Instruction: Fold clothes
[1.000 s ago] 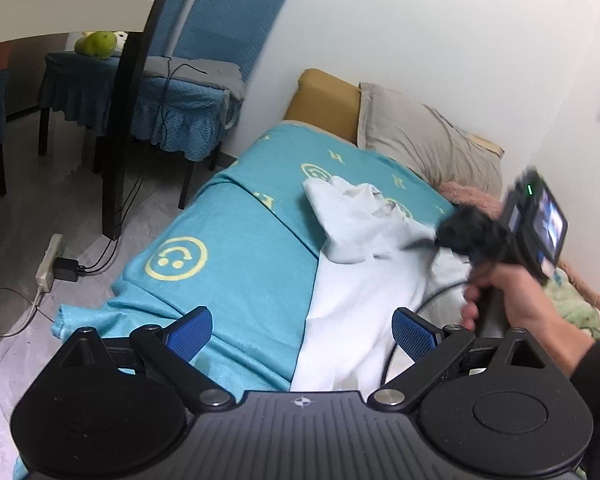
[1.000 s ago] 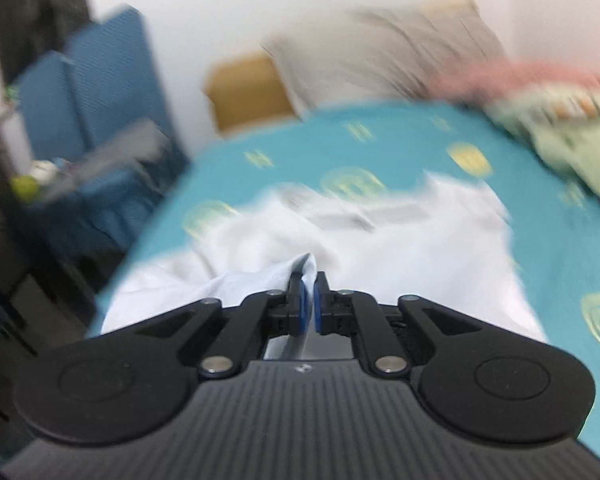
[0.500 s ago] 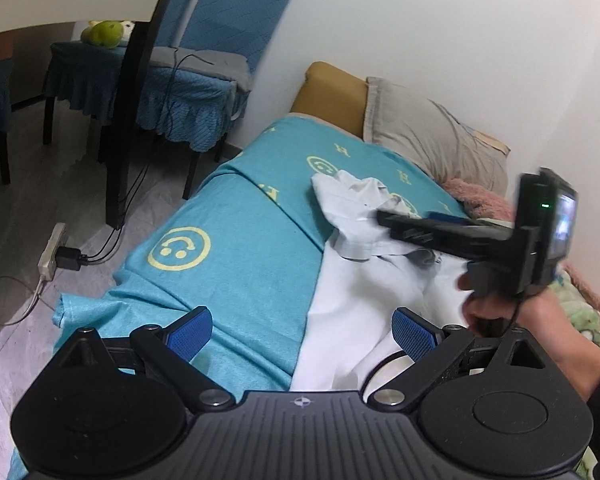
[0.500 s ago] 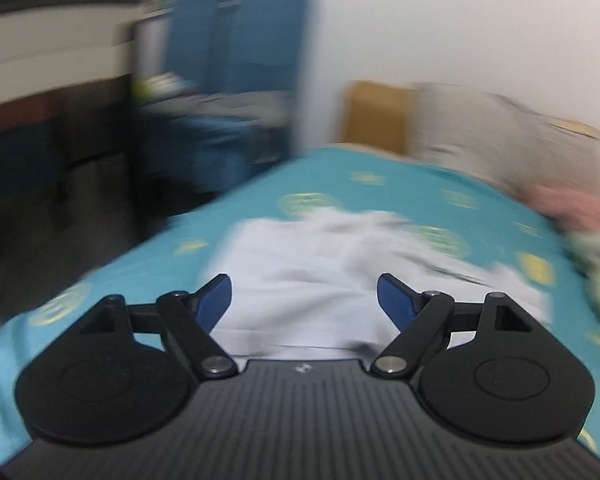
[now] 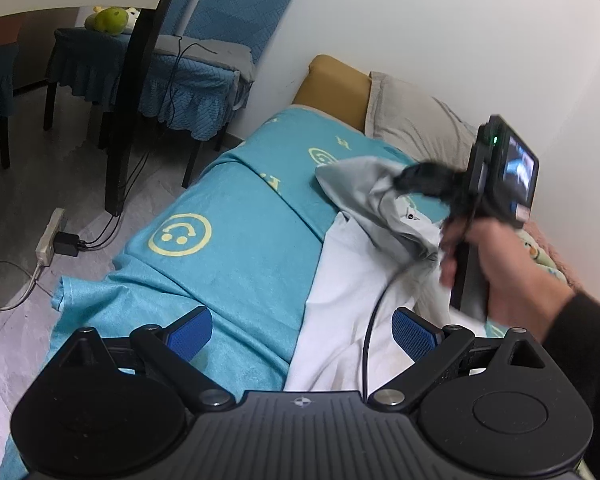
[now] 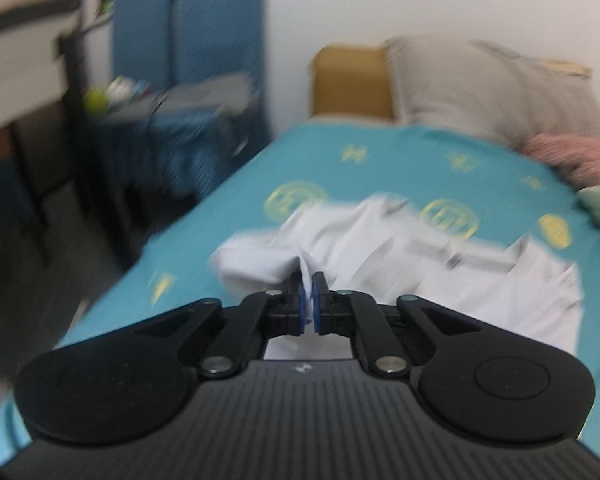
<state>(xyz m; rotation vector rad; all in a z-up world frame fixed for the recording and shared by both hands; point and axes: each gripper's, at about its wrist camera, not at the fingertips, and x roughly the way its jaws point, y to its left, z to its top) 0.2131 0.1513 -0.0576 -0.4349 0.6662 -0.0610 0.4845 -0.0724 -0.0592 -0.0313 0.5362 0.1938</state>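
A white shirt (image 5: 352,280) lies spread on the teal bedsheet (image 5: 228,248), its upper part raised and bunched. My left gripper (image 5: 302,330) hovers open above the shirt's near edge, holding nothing. In the left wrist view a hand (image 5: 500,264) holds my right gripper (image 5: 400,180), whose tips pinch a lifted fold of the shirt. The right wrist view shows my right gripper (image 6: 307,304) shut on a fold of the white shirt (image 6: 440,264), with cloth between the blue pads.
A grey pillow (image 5: 416,124) and tan cushion (image 5: 336,84) sit at the bed's head. Pink and green bedding (image 6: 580,172) lies at the right. Blue-covered chairs (image 5: 204,44), a dark table leg (image 5: 128,92) and a power strip (image 5: 50,236) with cables stand left.
My right gripper was shut on the shirt, opened half a second ago, and is shut again on a fold, lifting it. My left gripper stays open and nearly still.
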